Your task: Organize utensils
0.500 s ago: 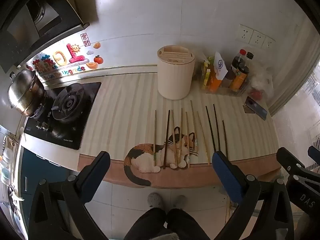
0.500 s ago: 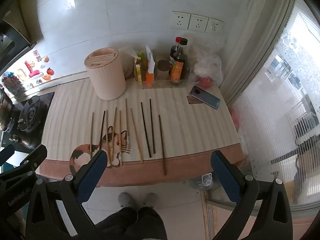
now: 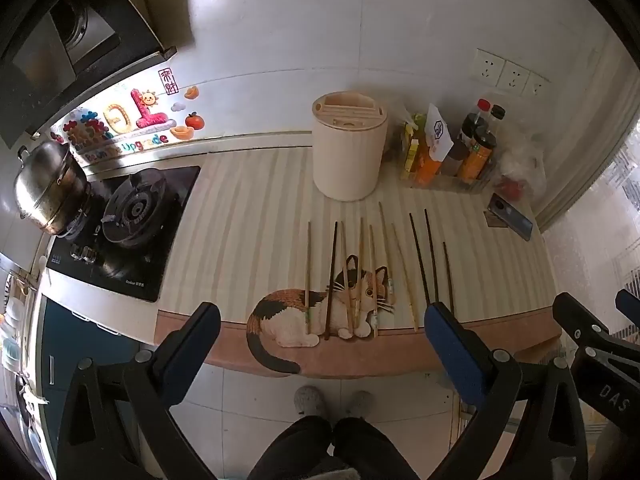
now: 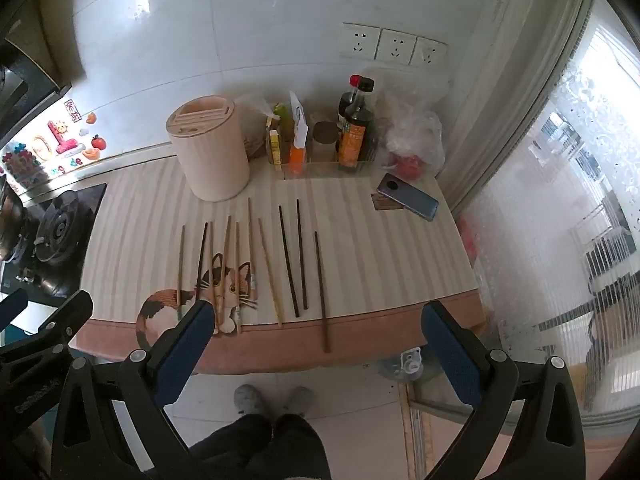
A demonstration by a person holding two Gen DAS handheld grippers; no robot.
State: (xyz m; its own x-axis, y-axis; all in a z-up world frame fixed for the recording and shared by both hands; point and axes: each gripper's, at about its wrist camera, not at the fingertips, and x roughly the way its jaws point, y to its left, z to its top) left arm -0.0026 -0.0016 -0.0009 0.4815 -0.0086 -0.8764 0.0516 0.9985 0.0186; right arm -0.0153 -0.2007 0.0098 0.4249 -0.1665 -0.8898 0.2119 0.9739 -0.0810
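Several chopsticks, pale wood (image 3: 307, 276) (image 4: 270, 274) and dark (image 3: 419, 258) (image 4: 289, 262), lie side by side on the striped counter mat, some across its printed cat (image 3: 320, 312) (image 4: 224, 284). One dark chopstick (image 4: 321, 292) reaches over the counter's front edge. A cream cylindrical utensil holder (image 3: 349, 151) (image 4: 212, 148) with slots in its top stands behind them. My left gripper (image 3: 322, 330) hangs open, well above and in front of the counter edge. My right gripper (image 4: 314, 328) is open too, equally high, with nothing between its fingers.
A gas hob (image 3: 128, 216) with a steel pot (image 3: 48, 188) sits at the left. Sauce bottles (image 4: 356, 128) and packets stand in a clear tray at the back, a plastic bag (image 4: 412, 136) and a phone (image 4: 408, 202) to the right. A person's legs and slippers (image 3: 332, 400) are below.
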